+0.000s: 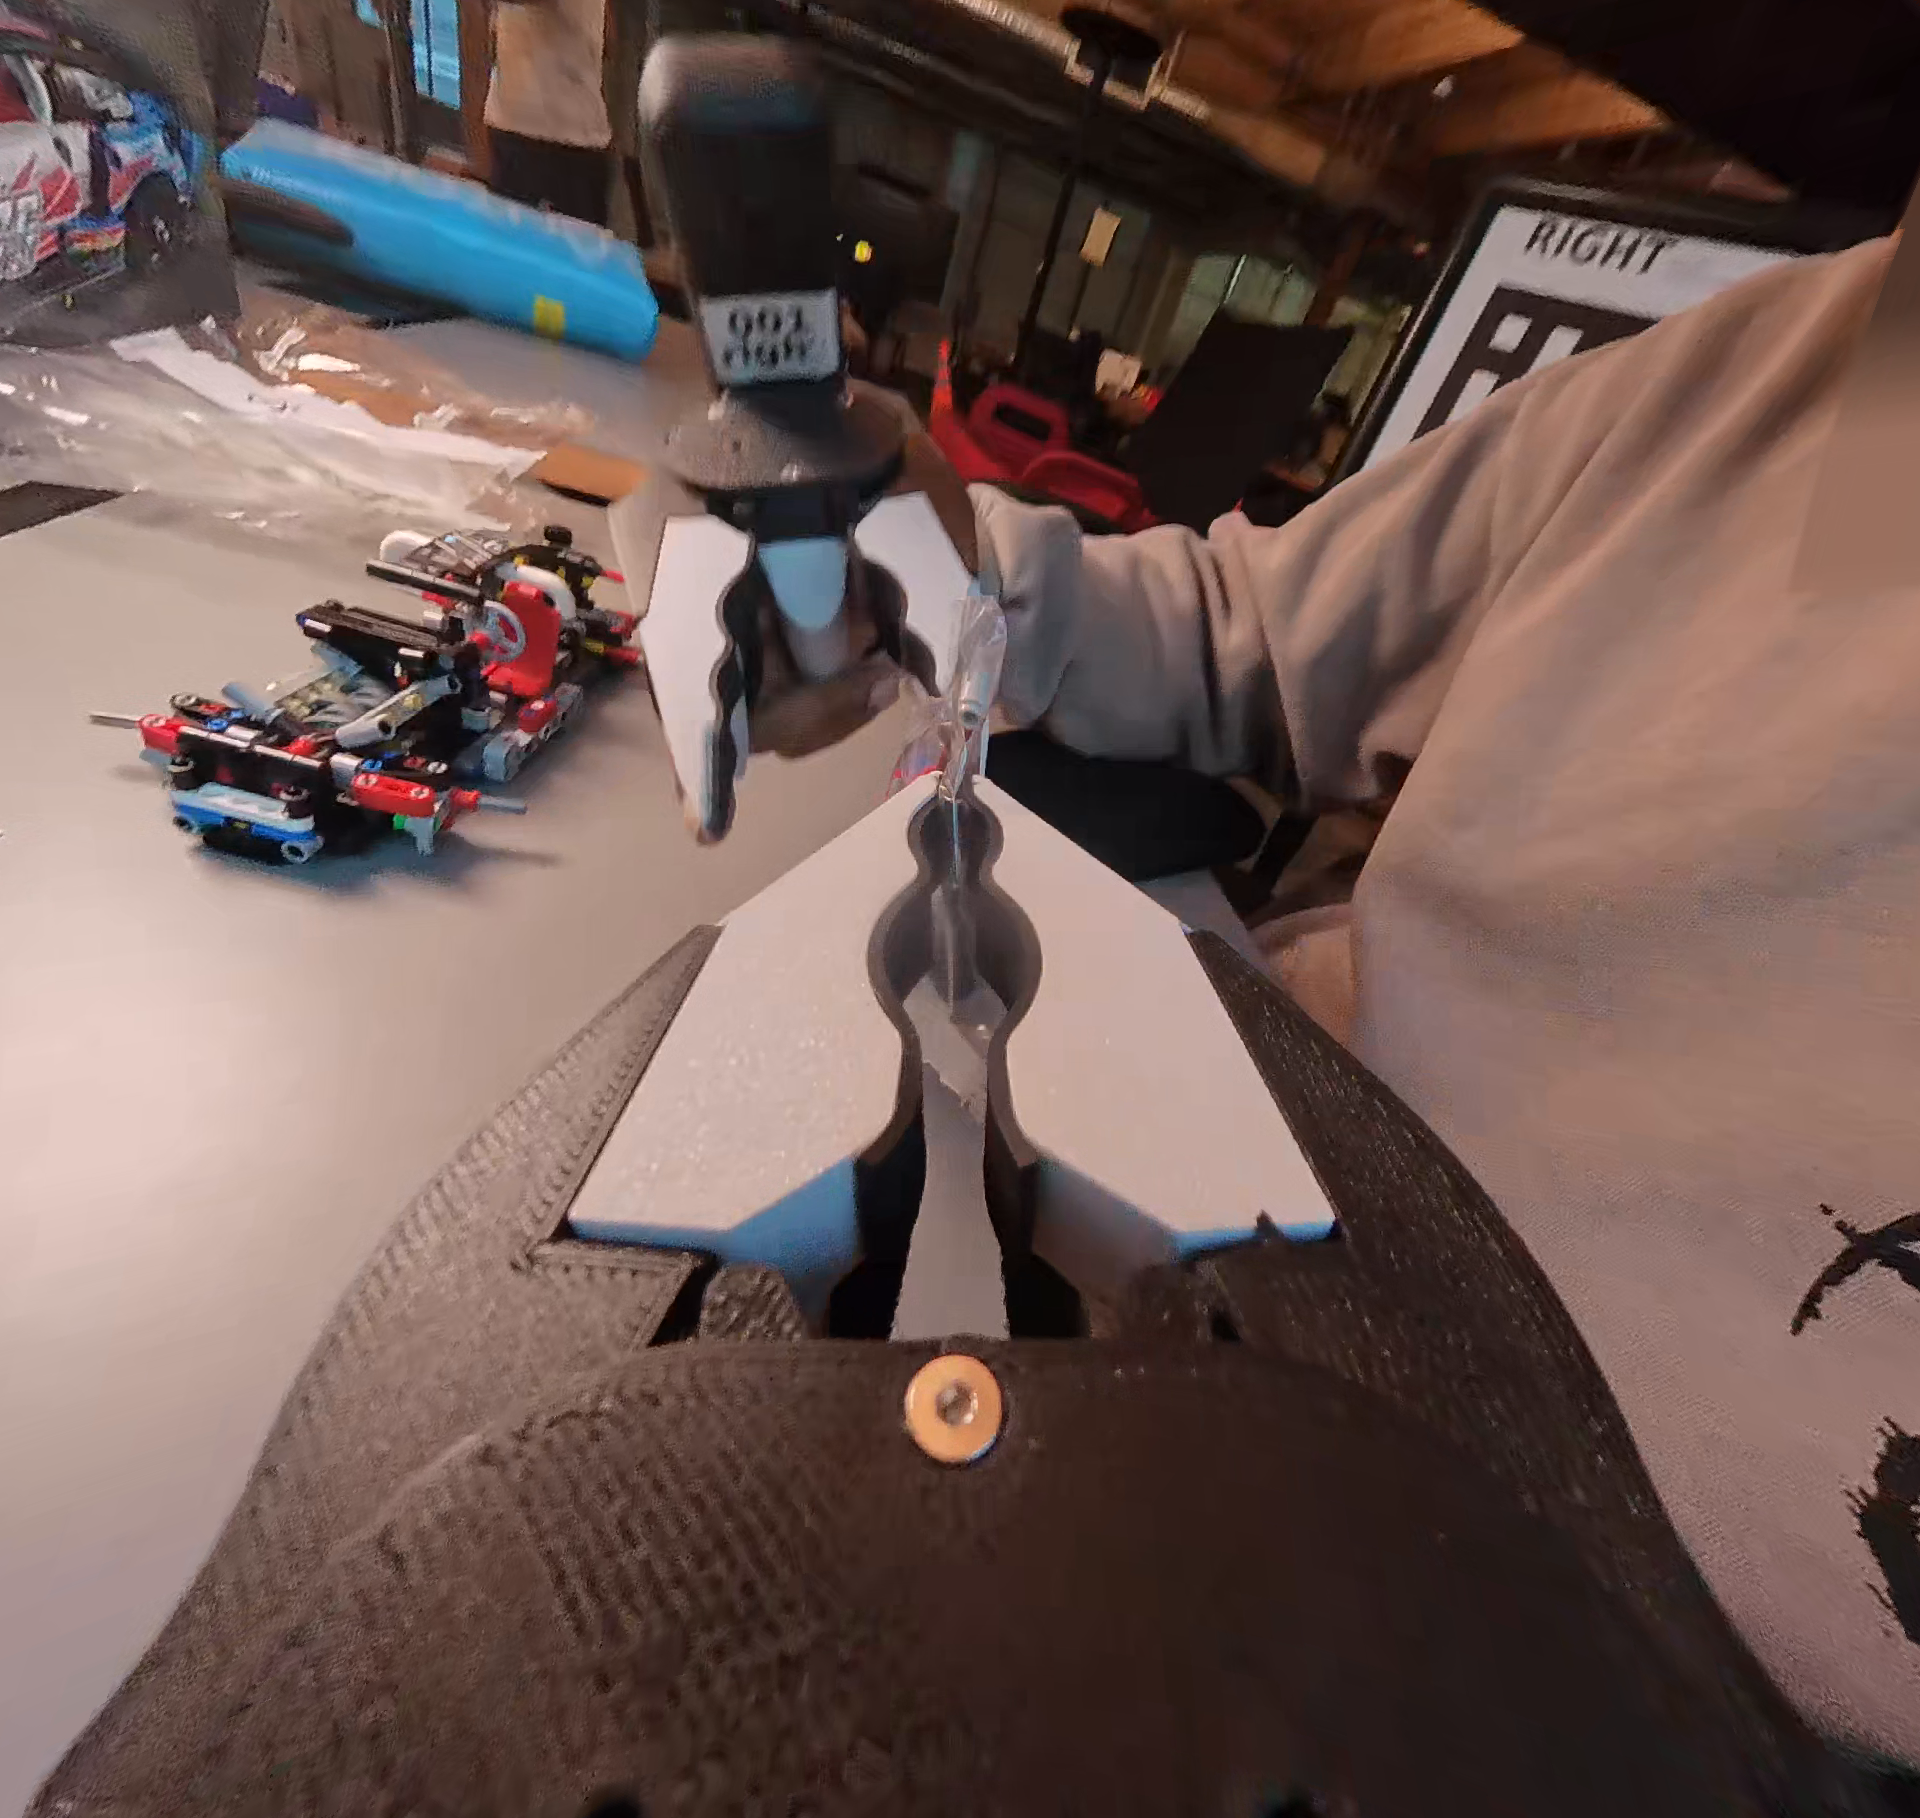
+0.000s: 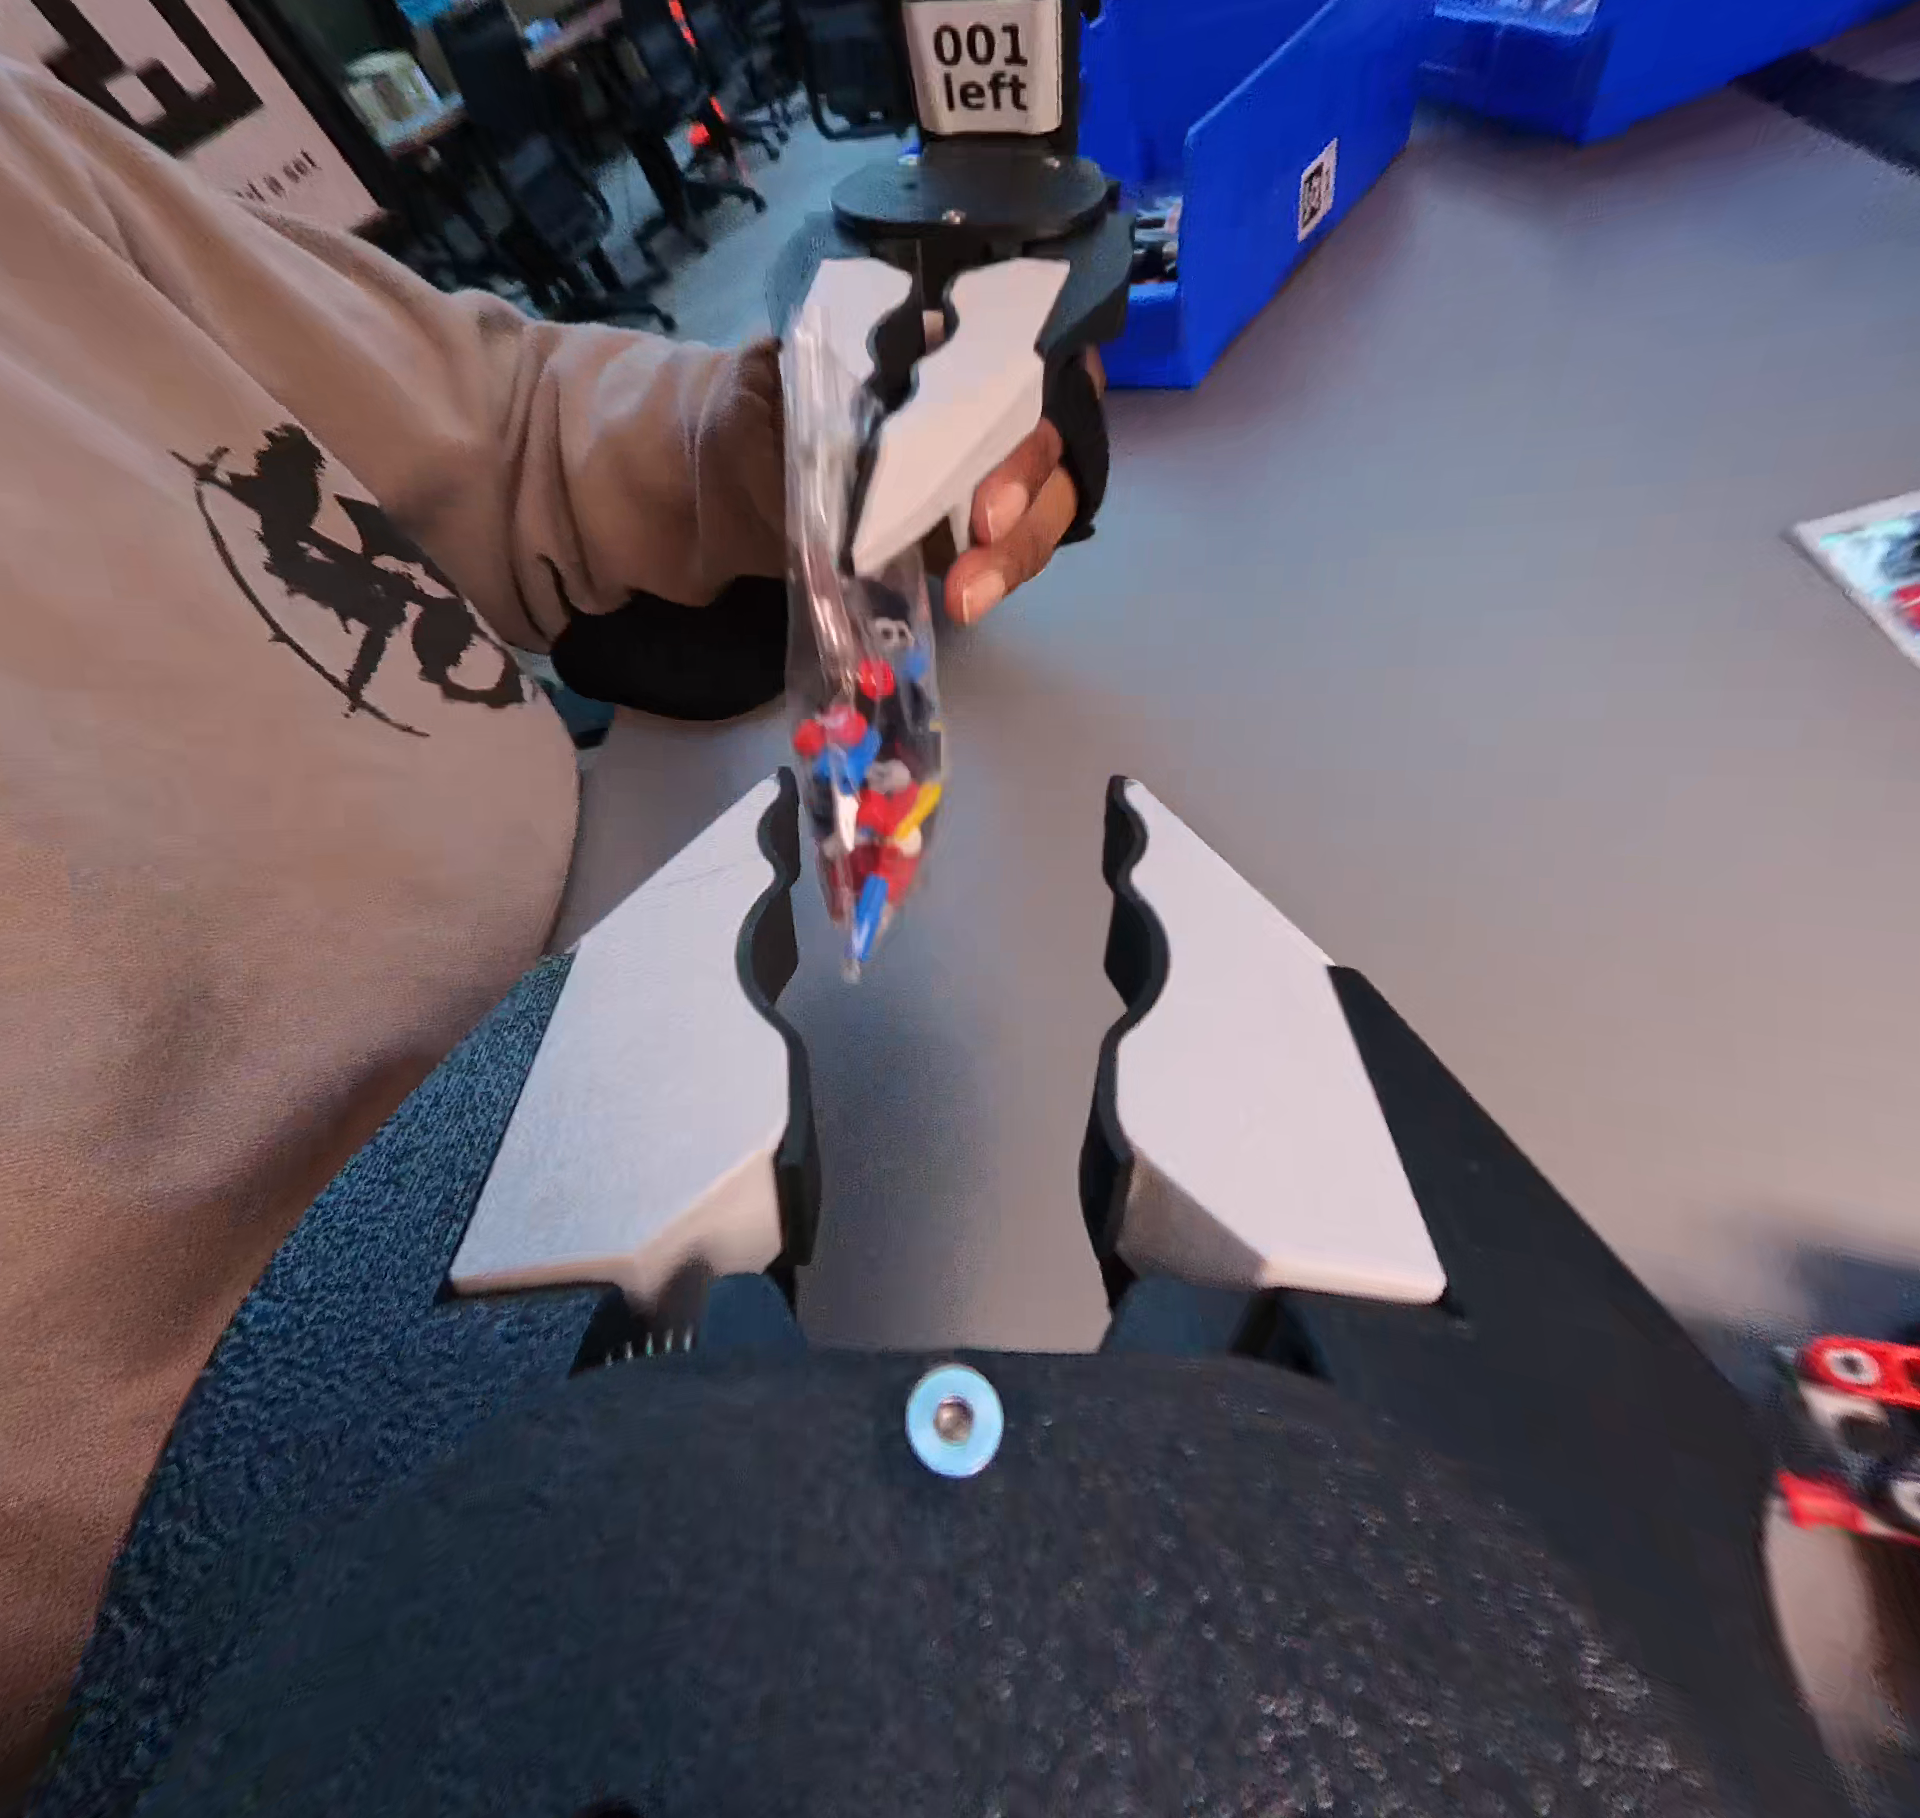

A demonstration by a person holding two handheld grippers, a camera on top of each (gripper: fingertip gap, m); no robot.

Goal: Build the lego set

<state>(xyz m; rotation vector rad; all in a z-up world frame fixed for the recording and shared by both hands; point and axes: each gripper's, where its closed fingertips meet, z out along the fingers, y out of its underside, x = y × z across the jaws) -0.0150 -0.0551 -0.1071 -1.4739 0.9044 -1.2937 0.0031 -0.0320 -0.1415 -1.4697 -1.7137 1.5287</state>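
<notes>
A clear bag [image 2: 868, 729] of small red, blue, yellow and black parts hangs in the air above the grey table [image 2: 1455, 625], pinched at its top by the left gripper [image 2: 878, 521] — jaws clamped together on the plastic. The bag's lower end dangles between the tips of the right gripper [image 2: 951, 833], whose jaws stand wide apart; the bag lies just beside its left finger [image 2: 644, 1041]. Farther off, the half-built car [image 1: 384, 688] rests on the table, well apart from both grippers — blue bins [image 2: 1299, 137] stand behind.
</notes>
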